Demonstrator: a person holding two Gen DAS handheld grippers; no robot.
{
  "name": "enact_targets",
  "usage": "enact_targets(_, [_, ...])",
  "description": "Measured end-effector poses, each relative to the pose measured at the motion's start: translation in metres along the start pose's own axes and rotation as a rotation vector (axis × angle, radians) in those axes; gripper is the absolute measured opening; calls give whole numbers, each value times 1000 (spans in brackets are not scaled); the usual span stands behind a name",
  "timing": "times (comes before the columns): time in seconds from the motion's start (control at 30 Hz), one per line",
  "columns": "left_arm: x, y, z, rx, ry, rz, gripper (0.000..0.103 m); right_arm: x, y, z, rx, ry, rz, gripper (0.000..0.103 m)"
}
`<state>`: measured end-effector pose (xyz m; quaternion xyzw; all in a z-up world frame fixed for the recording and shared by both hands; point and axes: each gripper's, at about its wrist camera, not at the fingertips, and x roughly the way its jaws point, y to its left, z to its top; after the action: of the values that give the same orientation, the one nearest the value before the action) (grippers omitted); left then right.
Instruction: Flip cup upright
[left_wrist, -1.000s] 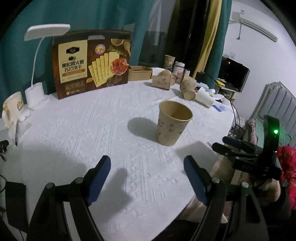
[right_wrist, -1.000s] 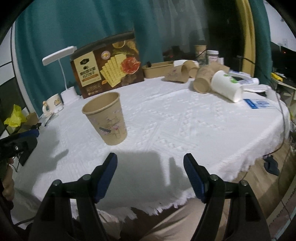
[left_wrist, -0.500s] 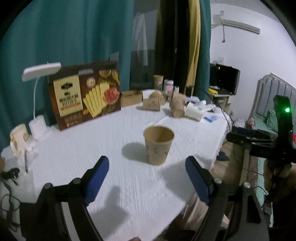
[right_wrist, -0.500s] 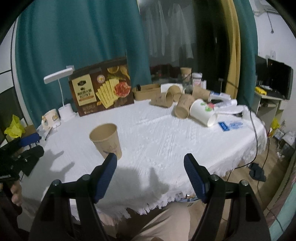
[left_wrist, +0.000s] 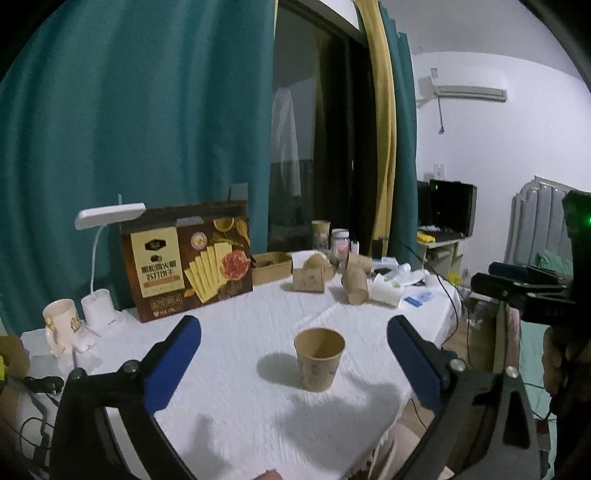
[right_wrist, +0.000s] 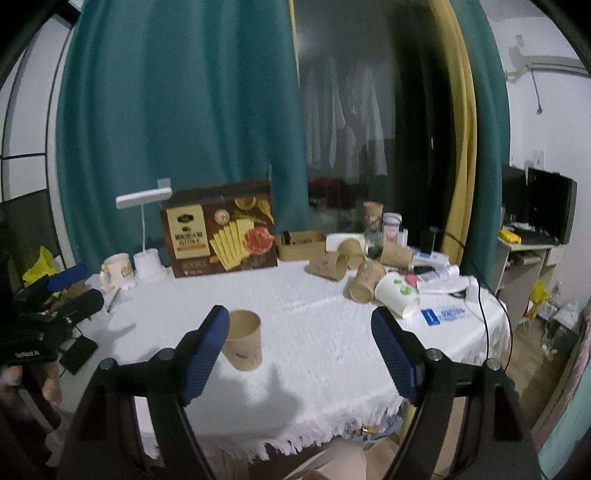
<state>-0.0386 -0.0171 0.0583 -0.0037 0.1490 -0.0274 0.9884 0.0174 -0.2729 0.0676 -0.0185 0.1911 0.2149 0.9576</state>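
White textured tablecloth (left_wrist: 229, 398) carries the upright brown paper cup (left_wrist: 319, 359); left gripper (left_wrist: 295, 363) and right gripper (right_wrist: 301, 349) hover wide open, empty, cup at twelve o'clock.

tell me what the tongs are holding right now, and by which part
Nothing is held. Both the left tongs and the right tongs are open and empty. The cup stands upright on the table, untouched.

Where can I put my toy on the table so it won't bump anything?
The widest bare patch of tablecloth lies between the upright paper cup, the cracker box and the tipped white cup. The near edge in front of the cup is bare too. The far right side is crowded with tipped paper cups; the mug and desk lamp fill the left corner.
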Motion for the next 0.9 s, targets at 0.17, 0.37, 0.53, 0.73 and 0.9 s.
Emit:
enact_targets(0.17, [-16,9,4,-26,-47,12,103,-13,16,5,-2,-41,12,81])
enact_targets(0.37, [-23,23,-2,-56,-50,12,103,-5,30,0,9,-32,36,81])
enact_targets(0.53, [-23,34,-7,-83,-41,12,103,7,40,-3,-3,-6,41,82])
enact_targets(0.73, [-25,35,-12,-73,-44,14,103,14,44,-5,-13,8,43,82])
enact_targets(0.9, [-24,34,-15,-61,-39,22,103,21,45,-7,-17,21,43,82])
